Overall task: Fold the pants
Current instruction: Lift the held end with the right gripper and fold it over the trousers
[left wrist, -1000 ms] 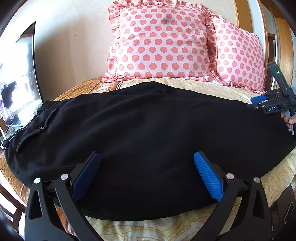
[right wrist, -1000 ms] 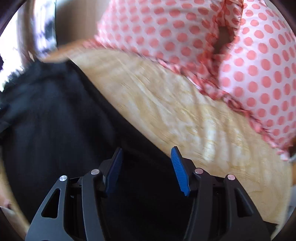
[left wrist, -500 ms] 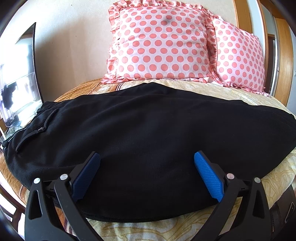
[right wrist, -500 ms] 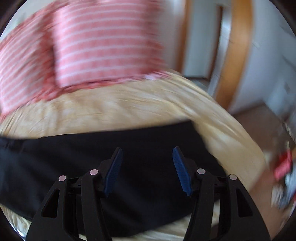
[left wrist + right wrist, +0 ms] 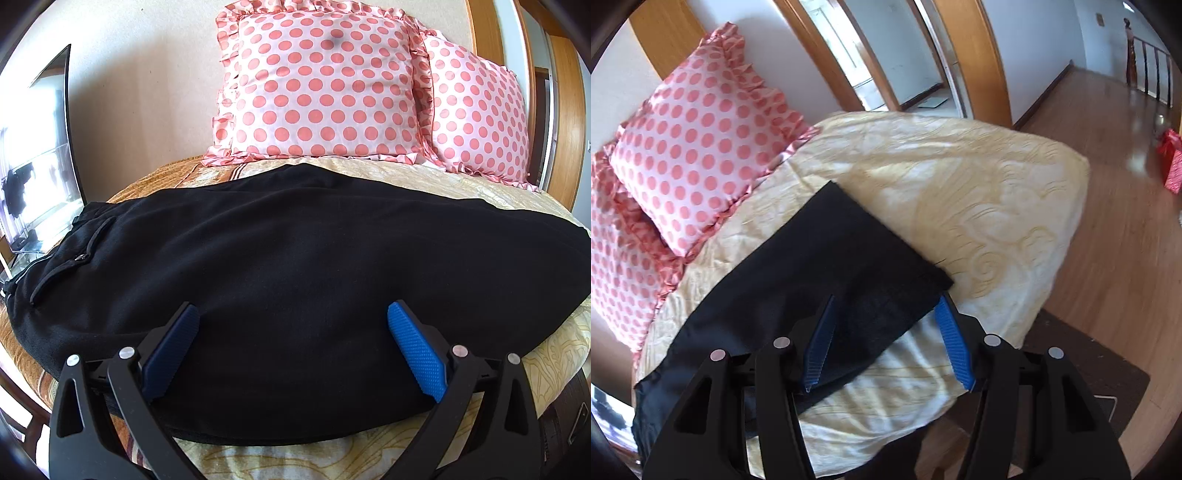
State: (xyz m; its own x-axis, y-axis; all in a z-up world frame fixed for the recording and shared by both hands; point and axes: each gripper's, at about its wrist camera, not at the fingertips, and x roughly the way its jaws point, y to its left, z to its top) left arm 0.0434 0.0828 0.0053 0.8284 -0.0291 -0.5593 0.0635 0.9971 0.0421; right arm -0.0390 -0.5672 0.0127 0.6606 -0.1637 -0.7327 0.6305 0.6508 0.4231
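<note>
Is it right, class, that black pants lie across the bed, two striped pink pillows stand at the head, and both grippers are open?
Not quite: the pillows are polka-dotted, not striped, as the left wrist view shows. The black pants do lie across the bed, and the left gripper and right gripper are open.

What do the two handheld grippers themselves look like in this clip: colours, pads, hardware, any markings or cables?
Both match: the left gripper and right gripper have matte black frames with triangular cut-outs and round silver pivot pins. Each finger carries a long blue pad, finely textured on the left gripper and ribbed along the edge on the right pads. No cables, lettering, sleeves or hands show.
</note>
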